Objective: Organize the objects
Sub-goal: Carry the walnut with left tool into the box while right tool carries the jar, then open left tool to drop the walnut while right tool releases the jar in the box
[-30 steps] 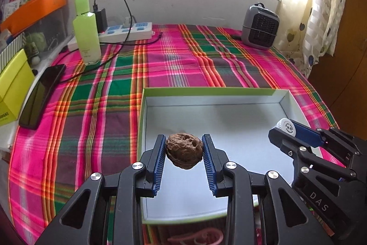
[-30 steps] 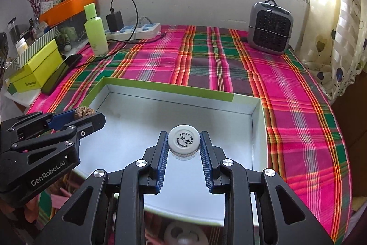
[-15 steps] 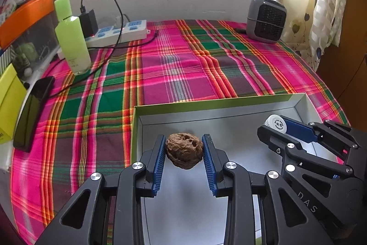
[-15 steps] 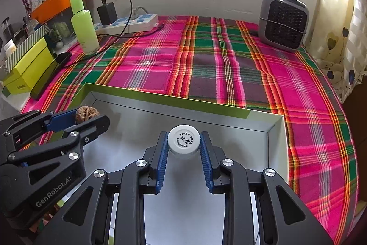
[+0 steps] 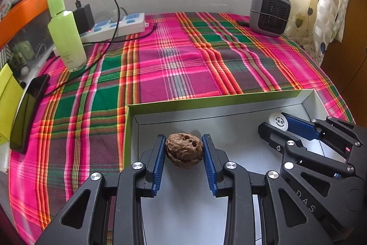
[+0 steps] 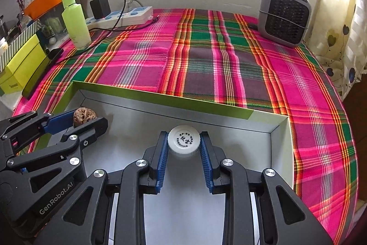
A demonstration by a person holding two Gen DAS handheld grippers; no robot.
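While both hover over the white box [image 5: 229,130], left tongs [image 5: 184,151] pinch the walnut [image 5: 184,150], hard, light, bumpy, across its middle; right tongs [image 6: 184,145] clamp a smooth, likely slippery bottle cap [image 6: 184,141].

The box [image 5: 206,105] runs off the bottom edge in both views; the print on the bottle [image 6: 183,141] cap is too small to read.
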